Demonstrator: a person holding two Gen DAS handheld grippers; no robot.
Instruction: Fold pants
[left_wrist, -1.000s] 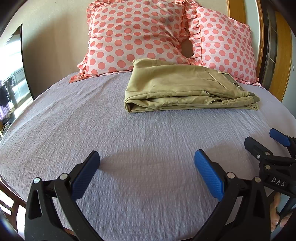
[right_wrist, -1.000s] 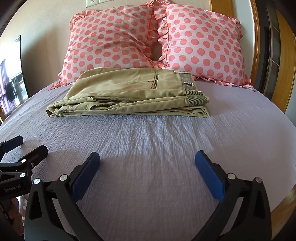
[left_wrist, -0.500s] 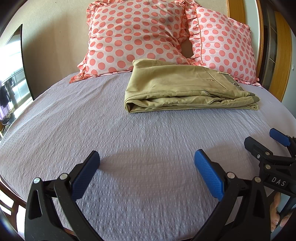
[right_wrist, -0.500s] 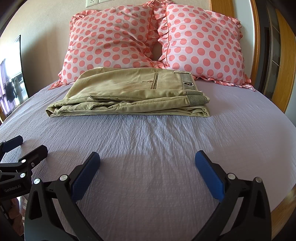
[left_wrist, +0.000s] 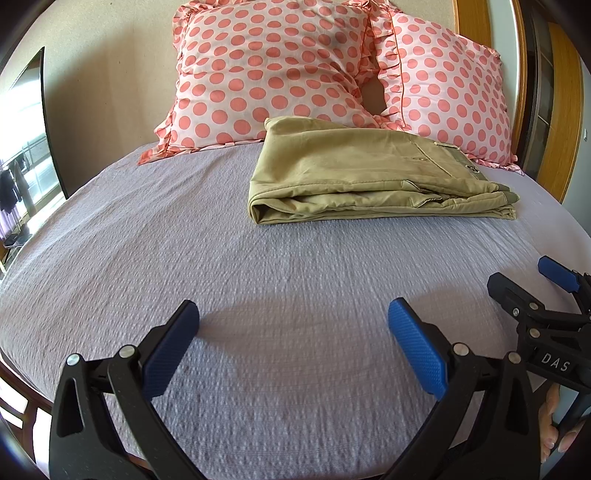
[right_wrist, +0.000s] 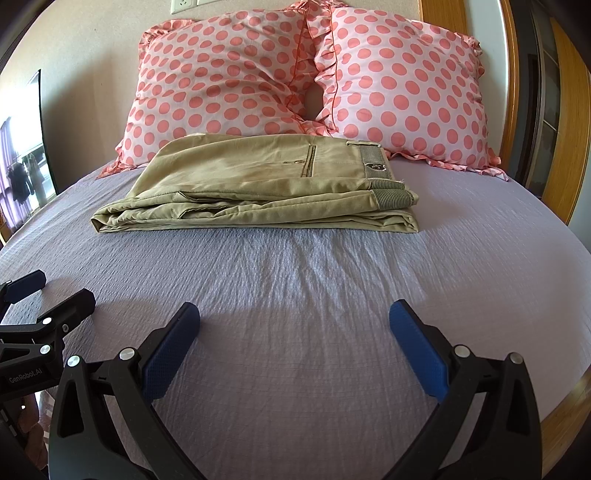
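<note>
Khaki pants (right_wrist: 266, 184) look folded already, lying on bed (right_wrist: 295, 295) by polka-dot pillows (right_wrist: 229, 81). My left gripper (left_wrist: 293, 345) & right gripper (right_wrist: 295, 345): jaws spread, empty, well back. Next, I'd say: nothing, maybe tidy edges.

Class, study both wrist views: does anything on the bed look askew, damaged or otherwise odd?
Nothing stands out. The khaki pants lie folded in a compact stack on the lilac bedspread, just before two polka-dot pillows. Both grippers, left and right, hover with jaws open, holding nothing.
</note>
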